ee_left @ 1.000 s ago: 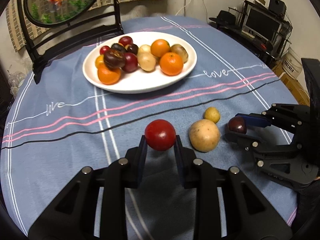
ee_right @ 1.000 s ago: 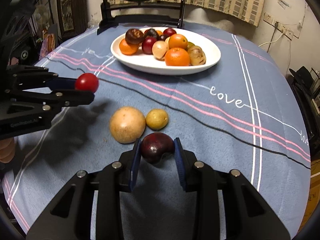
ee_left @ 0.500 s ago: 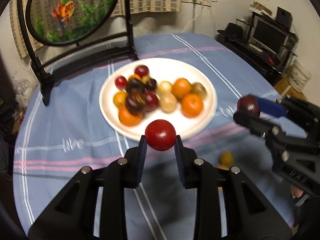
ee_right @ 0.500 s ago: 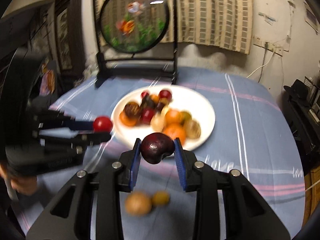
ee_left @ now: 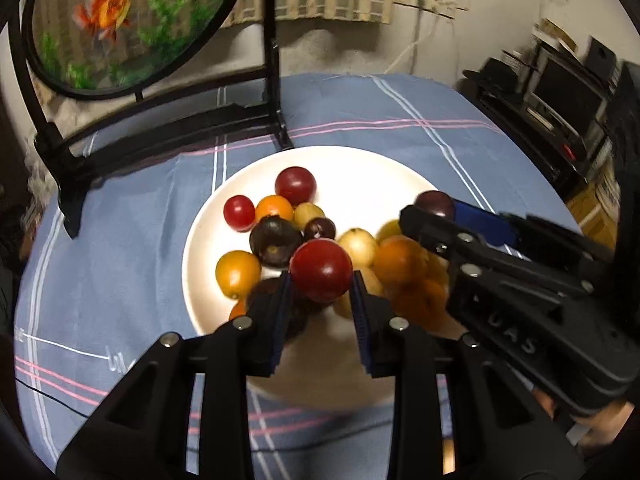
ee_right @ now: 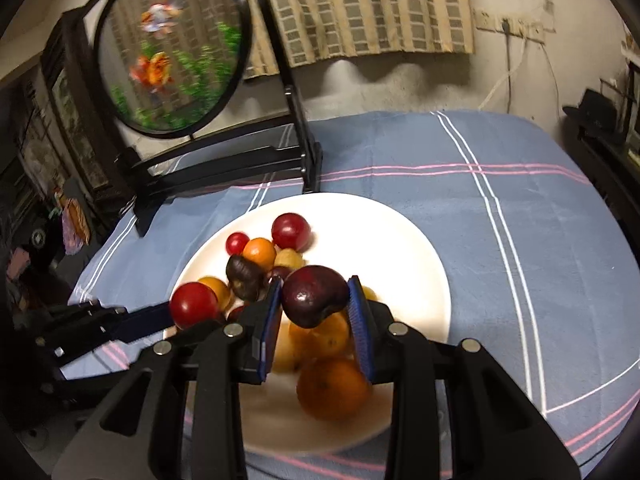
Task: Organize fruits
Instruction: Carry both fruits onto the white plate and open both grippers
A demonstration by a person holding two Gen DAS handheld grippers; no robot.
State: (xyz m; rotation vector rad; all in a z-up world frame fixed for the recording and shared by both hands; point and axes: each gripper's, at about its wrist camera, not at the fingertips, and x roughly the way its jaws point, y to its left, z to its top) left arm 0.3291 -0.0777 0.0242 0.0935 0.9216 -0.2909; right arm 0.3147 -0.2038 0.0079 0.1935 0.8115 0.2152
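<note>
I can read no words clearly. My left gripper (ee_left: 321,280) squeezes a shiny red tomato (ee_left: 321,270) and my right gripper (ee_right: 314,304) squeezes a dark plum (ee_right: 314,301), both above the white plate (ee_right: 404,248) of fruit.

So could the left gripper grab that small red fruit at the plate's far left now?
Probably not: its fingers are already shut on a red tomato. Otherwise the small red fruit lies uncovered.

A lived-in home: cloth-covered table (ee_right: 520,208), goldfish screen (ee_right: 172,56), curtain (ee_right: 360,8).
</note>
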